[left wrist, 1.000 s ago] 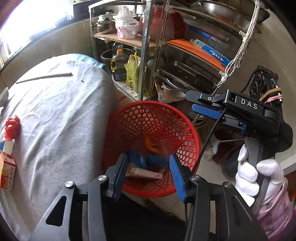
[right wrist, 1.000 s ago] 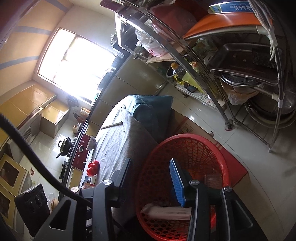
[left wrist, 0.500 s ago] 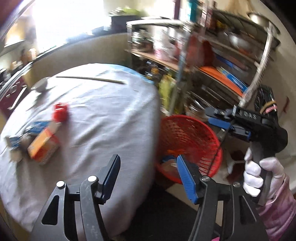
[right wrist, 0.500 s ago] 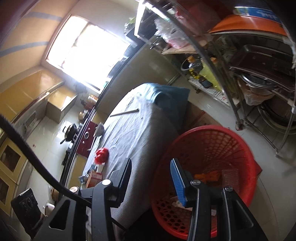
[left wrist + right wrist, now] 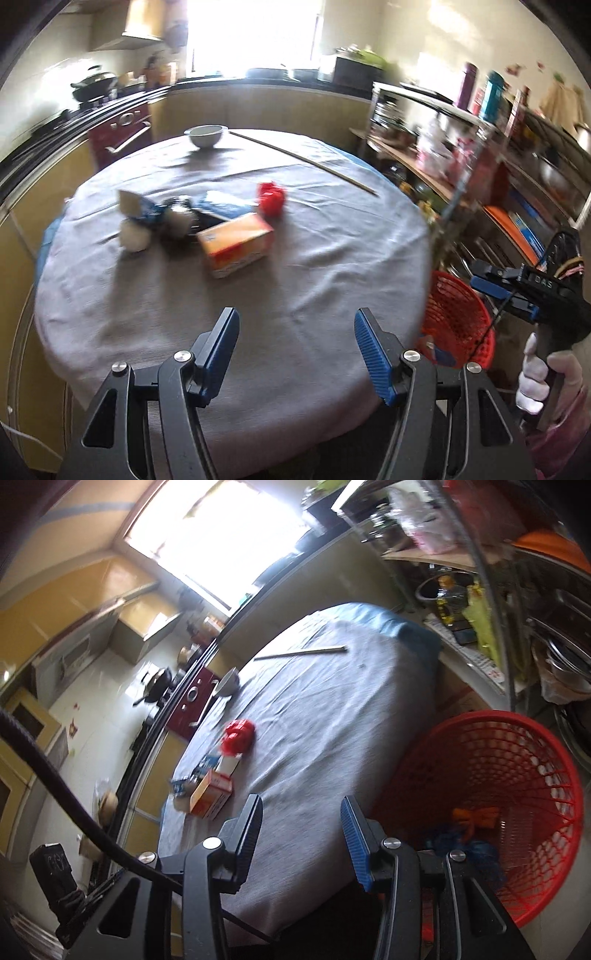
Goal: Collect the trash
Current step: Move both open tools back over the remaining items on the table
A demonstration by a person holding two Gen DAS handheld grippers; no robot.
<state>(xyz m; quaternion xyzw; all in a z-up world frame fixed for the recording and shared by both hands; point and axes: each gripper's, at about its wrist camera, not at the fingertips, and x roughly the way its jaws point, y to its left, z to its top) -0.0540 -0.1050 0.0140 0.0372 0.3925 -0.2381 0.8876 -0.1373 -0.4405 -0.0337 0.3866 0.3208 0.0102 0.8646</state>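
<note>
My left gripper point(image 5: 295, 343) is open and empty above the near edge of the round grey-clothed table point(image 5: 332, 258). Trash lies mid-table: an orange carton point(image 5: 236, 243), a red crumpled wrapper point(image 5: 271, 197), blue packets point(image 5: 218, 206) and a pale ball point(image 5: 135, 236). My right gripper point(image 5: 301, 830) is open and empty, over the table's right edge beside the red basket point(image 5: 517, 760). The basket on the floor holds orange and blue scraps point(image 5: 472, 827). The carton point(image 5: 212, 792) and the red wrapper point(image 5: 238, 736) also show in the right wrist view.
A white bowl point(image 5: 206, 134) and a long stick point(image 5: 303, 158) lie at the far side of the table. A metal shelf rack point(image 5: 480, 155) full of kitchenware stands right of the table, behind the basket. Kitchen counters run along the far wall.
My left gripper swung from over the basket, where it dropped a wrapper, left and up to face the table. My right gripper drifted slightly toward the table. Both stay open.
</note>
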